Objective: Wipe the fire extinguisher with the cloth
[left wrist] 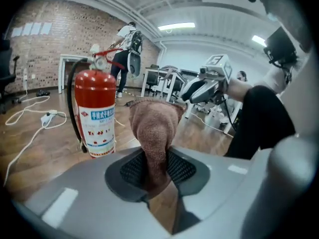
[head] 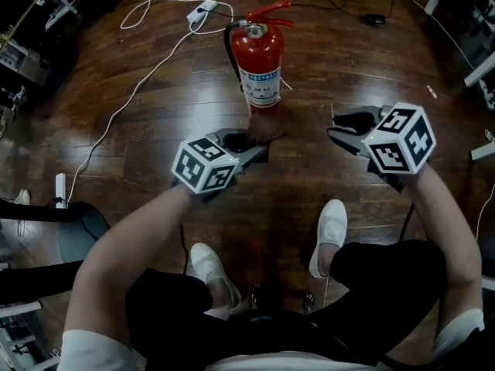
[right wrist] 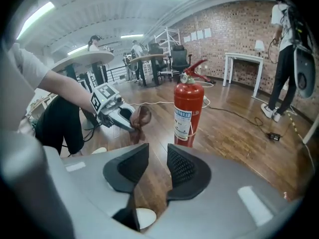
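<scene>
The fire extinguisher (head: 258, 64) stands upright, long axis vertical.

floor (head: 155, 130): we see dark wooden boards, varnished to a gloss that throws back the lights.
fire extinguisher (head: 257, 60): we see a red painted metal body, smooth and shiny.
label (head: 261, 83): it looks to us like glossy white paper.
hose (left wrist: 74, 101): black and dull, rubber by its look.
cloth (left wrist: 155, 133): we see brown fabric, matt, with a rough, nubbly weave.
left gripper (left wrist: 155, 169): we see a smooth, matt grey plastic shell; its jaws carry black dimpled pads.
right gripper (right wrist: 155, 166): the same matt grey plastic and dimpled black pads.
cable (head: 136, 91): white, with a smooth plastic sheath.
</scene>
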Tool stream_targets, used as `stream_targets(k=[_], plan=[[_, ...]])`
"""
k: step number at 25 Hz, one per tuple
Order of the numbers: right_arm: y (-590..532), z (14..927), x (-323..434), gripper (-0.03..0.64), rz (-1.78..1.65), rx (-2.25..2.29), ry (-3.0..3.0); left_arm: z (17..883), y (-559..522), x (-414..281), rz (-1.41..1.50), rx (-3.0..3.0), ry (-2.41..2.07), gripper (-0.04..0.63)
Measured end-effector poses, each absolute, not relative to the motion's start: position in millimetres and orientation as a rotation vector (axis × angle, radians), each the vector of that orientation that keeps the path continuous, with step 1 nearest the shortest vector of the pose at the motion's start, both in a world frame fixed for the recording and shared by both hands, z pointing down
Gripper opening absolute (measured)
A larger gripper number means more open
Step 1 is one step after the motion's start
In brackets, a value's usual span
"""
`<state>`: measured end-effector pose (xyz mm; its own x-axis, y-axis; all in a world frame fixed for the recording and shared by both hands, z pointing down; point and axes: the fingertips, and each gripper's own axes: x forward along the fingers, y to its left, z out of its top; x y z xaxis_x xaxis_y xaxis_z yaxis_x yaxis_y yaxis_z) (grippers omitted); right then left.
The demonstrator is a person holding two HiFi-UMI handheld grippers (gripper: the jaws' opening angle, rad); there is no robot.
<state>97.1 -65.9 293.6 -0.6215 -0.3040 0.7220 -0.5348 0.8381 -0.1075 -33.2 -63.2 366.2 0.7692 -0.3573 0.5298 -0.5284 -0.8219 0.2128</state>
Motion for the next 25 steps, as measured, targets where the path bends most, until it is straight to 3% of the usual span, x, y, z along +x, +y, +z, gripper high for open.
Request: stream_targets(k=[6,12,19,25], plan=[[-21,252,84,0.114,0.295,0.683,-2.316,278,-35,-98,0.755,2.754,-0.711,0.095],[35,207,63,0.114,0.205,0.671,-2.325,197,19,-113,0.63,2.868,-0.742,0.095],[94,155,35,0.112,0.152,0.748,-2.419,140,89,-118,0.5,2.957,-0.711,0.095],[131,174,32,0.114,0.191,0.74,-2.404,146,121,-123,0.502,2.978,-0.601,0.095]])
